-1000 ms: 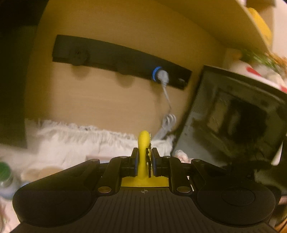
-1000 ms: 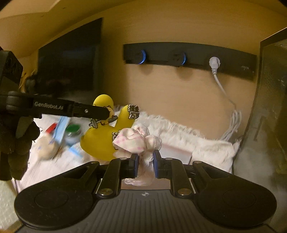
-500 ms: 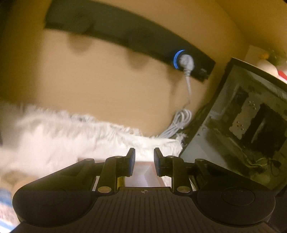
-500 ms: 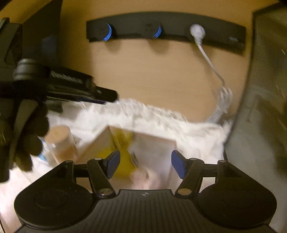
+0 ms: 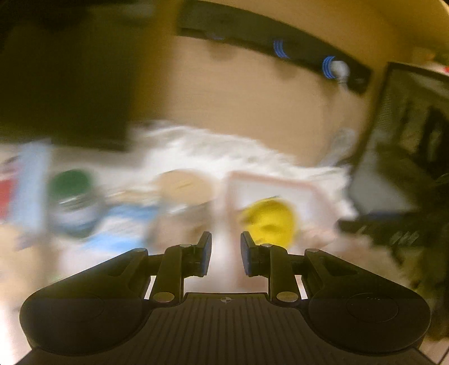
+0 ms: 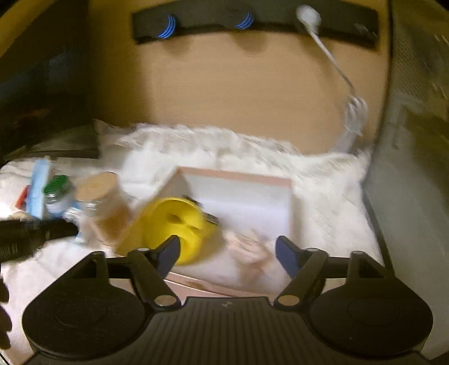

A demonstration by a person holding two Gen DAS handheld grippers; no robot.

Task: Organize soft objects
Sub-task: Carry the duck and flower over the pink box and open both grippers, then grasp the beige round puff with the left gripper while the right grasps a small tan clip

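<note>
Two soft toys (image 6: 174, 224) in box (image 6: 235, 177)

We see 2 jars (image 6: 103, 202) on white fur (image 6: 322, 179), a black strip (image 6: 252, 19) with 1 white plug (image 6: 308, 15).

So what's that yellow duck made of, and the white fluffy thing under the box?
The yellow duck looks like soft rubber or vinyl: smooth, even colour, rounded folds with a dull sheen. The picture is blurred, so foam is possible. The white fluffy thing looks like a long-pile fabric rug or throw: shaggy strands fringe its back edge. The box seems to be thin card with a matte pinkish rim.
</note>
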